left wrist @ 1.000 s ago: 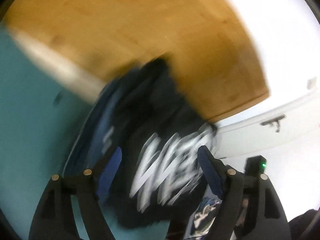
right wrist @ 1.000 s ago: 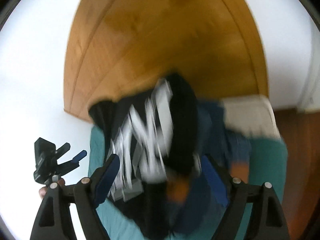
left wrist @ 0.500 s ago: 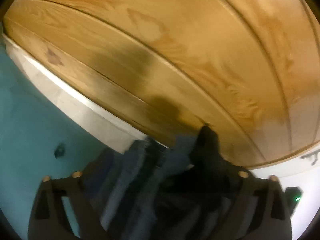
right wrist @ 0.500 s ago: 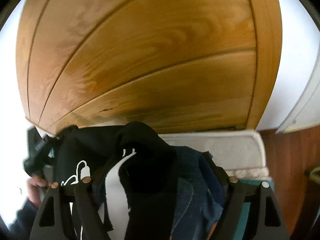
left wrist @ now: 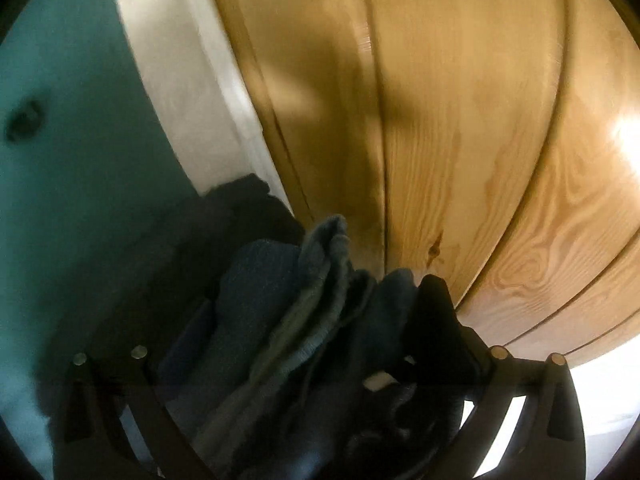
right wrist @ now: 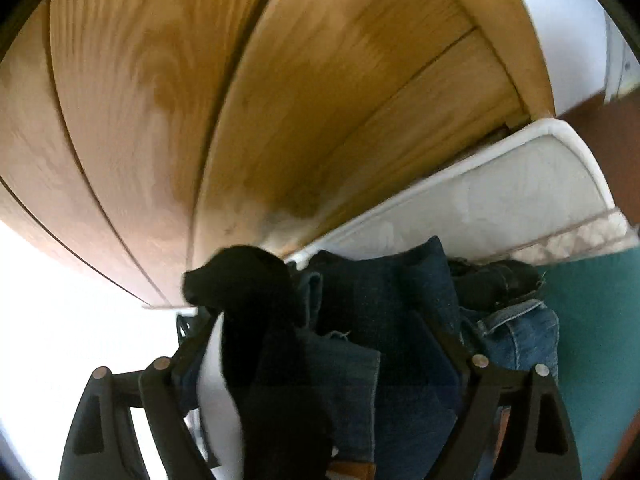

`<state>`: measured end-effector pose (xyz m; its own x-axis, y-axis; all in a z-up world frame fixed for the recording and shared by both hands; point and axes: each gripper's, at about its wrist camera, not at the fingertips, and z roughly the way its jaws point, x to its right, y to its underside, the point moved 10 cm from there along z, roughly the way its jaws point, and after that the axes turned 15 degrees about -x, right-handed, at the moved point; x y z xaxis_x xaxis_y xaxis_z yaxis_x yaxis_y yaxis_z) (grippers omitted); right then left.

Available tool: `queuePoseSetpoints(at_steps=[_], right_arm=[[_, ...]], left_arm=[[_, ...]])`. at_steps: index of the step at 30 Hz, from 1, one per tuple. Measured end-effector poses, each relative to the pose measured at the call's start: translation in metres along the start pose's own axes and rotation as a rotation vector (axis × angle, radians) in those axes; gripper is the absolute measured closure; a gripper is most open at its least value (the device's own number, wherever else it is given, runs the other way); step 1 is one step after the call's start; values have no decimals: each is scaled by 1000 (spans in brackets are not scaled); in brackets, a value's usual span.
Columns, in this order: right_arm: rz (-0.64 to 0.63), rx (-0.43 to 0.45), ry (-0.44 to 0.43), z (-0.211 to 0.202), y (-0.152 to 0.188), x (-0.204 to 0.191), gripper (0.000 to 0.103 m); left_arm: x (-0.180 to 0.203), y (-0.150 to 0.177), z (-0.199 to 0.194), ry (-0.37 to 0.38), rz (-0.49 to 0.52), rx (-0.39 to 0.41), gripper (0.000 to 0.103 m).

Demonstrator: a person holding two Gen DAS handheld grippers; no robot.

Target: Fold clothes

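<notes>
Left gripper (left wrist: 320, 364): arms look spread, but the pads are buried in cloth, so can't tell whether it pinches anything. Bunched dark blue denim jeans (left wrist: 280, 320) and a black fabric garment (left wrist: 436, 320) fill the gap between its fingers, heaped and not flat. Right gripper (right wrist: 324, 360): same story, fingertips hidden behind the black garment (right wrist: 256, 320) draped over the left finger and the denim (right wrist: 392, 312) piled in the middle; grasp state unreadable. My read: both grippers sit low and pushed into the pile to scoop or sort it, so folding proper hasn't begun. The clothes lie on a teal bedsheet (left wrist: 80, 160) near the head of the bed. Behind them, white mattress edge (right wrist: 500, 200), then the varnished pine plank headboard (left wrist: 460, 120), white wall (right wrist: 560, 20) beyond.
</notes>
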<state>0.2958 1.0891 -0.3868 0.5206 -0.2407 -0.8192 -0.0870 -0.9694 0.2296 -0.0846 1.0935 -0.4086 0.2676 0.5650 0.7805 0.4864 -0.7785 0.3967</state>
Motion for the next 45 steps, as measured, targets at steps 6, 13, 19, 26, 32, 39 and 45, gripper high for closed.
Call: queuePoseSetpoints(at_steps=[6,13,19,26,32,39,45], right_arm=[[-189,198,240,-77,92,-47,0],[-394,283,609,-134,252,-99,0],[-399,247,821,-177,454,-124,0],[-440,395,933,-226,632,-136,0],[-471,458,952,-268,720,-135,0],[-472,488,917,-288,753,-134,0],[-461,492,895,-295,762,-134,0]], left_arm=[[73,101,-106,-137,222,240,0],[100,361,-154,-738,405,528,0],[67,573,-180,-847,455,483,0],[46,758,-165,-947,601,430,0],[49,852,-165,-1030,683,467,0],[62,909,-177,-1065,726,526,0],[66,929,-178,-1100,758,541,0]])
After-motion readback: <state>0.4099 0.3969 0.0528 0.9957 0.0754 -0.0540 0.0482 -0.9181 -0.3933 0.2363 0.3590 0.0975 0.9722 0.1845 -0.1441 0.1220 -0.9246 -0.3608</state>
